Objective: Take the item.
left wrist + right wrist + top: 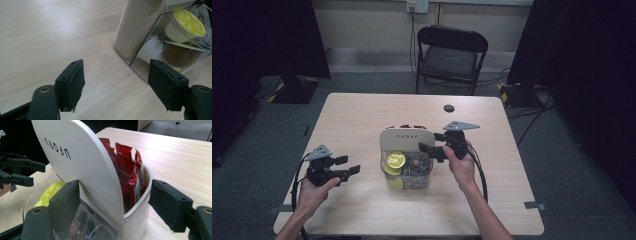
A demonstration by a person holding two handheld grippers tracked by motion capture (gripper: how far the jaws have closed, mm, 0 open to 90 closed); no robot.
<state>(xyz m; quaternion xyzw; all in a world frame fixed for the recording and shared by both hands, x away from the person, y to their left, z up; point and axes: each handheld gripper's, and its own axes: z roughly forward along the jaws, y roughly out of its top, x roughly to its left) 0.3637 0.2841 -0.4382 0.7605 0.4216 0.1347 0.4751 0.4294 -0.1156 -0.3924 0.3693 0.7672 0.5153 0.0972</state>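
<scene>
Right at the middle of the table (pixel 362 120) stands a small storage box (pixel 407 140) with a cream body and a clear front compartment, its cream lid (pixel 82 170) raised upright and printed with dark letters. Behind the lid, the rear compartment holds red packets (pixel 127 167) standing on end; the clear front part holds coffee pods (pixel 186 25), one with a yellow-green foil top lying tilted over a brown one, a white one beside them. The right gripper (pixel 432 148) is at the box's right side, its two black jaws standing either side of the upright lid and the rear wall; one pad lies against the front of the lid, the other stands apart from the box's outer wall, so the jaws are not clamped on anything. The left gripper (pixel 351 171) is held above the tabletop to the left of the box, near it but not touching, its jaws partly apart with only bare wood between them. Beyond the table stands a black folding chair (pixel 451 55), and a small dark disc (pixel 449 108) lies near the table's far edge.
</scene>
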